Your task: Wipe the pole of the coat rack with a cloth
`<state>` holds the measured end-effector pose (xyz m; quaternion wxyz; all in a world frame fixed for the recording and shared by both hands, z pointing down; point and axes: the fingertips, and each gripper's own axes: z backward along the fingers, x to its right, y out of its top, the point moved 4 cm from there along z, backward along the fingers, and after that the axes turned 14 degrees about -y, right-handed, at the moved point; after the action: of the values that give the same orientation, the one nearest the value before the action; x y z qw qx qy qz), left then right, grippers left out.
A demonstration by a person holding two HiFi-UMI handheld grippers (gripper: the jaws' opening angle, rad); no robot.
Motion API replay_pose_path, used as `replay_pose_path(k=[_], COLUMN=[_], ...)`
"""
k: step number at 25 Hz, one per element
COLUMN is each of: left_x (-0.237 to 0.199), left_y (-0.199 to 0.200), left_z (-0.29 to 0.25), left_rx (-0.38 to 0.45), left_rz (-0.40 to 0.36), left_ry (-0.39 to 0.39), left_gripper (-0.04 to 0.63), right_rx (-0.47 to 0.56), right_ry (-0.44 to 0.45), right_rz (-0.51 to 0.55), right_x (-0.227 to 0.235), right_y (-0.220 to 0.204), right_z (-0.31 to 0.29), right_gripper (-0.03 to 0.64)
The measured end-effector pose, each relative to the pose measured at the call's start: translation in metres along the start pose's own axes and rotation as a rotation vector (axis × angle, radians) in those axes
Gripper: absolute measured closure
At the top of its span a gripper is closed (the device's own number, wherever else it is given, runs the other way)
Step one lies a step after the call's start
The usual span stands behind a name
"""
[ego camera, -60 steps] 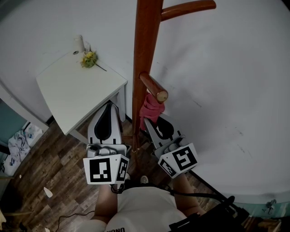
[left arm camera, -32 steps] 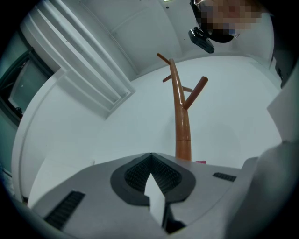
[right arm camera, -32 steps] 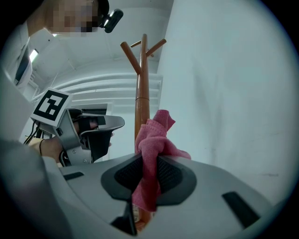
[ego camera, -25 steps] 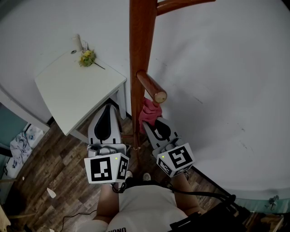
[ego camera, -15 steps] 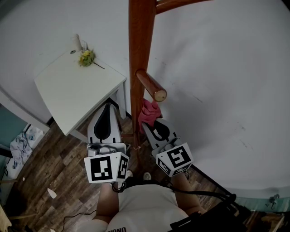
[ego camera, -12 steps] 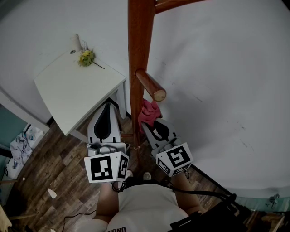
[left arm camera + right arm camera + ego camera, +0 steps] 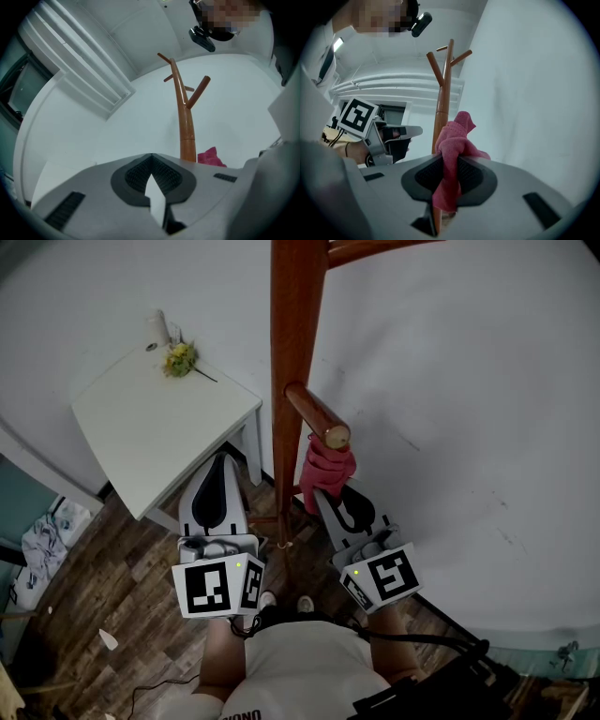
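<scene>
The reddish-brown coat rack pole (image 7: 293, 381) rises up the middle of the head view, with a short peg (image 7: 319, 418) sticking out toward me. My right gripper (image 7: 328, 491) is shut on a pink cloth (image 7: 326, 465), held just right of the pole under the peg. In the right gripper view the cloth (image 7: 452, 140) bunches out between the jaws of the right gripper (image 7: 449, 161), in front of the pole (image 7: 443, 93). My left gripper (image 7: 223, 457) hangs left of the pole, shut and empty (image 7: 151, 159); its view shows the pole (image 7: 187, 136) and cloth (image 7: 211, 157).
A white side table (image 7: 141, 437) stands left of the pole, with yellow flowers (image 7: 181, 360) and a small bottle (image 7: 161, 329) at its far corner. A white wall (image 7: 469, 427) runs close behind and to the right. Crumpled fabric (image 7: 42, 531) lies on the wooden floor at the left.
My right gripper has shifted to the right and slightly toward me with the pink cloth, from against the pole to just beside it. The left gripper has hardly moved.
</scene>
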<state>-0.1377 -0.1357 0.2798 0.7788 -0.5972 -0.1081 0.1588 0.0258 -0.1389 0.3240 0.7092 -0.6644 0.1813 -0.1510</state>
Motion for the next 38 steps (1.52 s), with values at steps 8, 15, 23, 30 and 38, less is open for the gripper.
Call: replay_pose_path(k=[8,15,23,30,38], left_x=[-0.002,-0.01,-0.009,-0.01,-0.009], left_y=[-0.001,0.003,0.002,0.002,0.001], left_z=[0.002,0.007,0.009,0.008,0.004], left_rx=[0.001,0.009,0.002,-0.001,0.0], left_rz=[0.0,0.003,0.001,0.004,0.005], left_ry=[0.012,0.053,0.056,0.053,0.046], left_gripper=[0.586,0.586,0.586,0.586,0.586], right_rx=[0.045,-0.026,-0.126,-0.18,-0.167], right_ry=[-0.074,0.008,0.038,0.002,-0.049], right_rz=[-0.015,-0.016,-0.002,0.043,0.065], right_x=[0.022,-0.006,-0.016,-0.011,0.003], right_y=[0.018,-0.006,-0.043,-0.059,-0.053], right_z=[0.014,0.013,-0.001,-0.01,-0.006], right_gripper=[0.535,0.535,0.535,0.535,0.535])
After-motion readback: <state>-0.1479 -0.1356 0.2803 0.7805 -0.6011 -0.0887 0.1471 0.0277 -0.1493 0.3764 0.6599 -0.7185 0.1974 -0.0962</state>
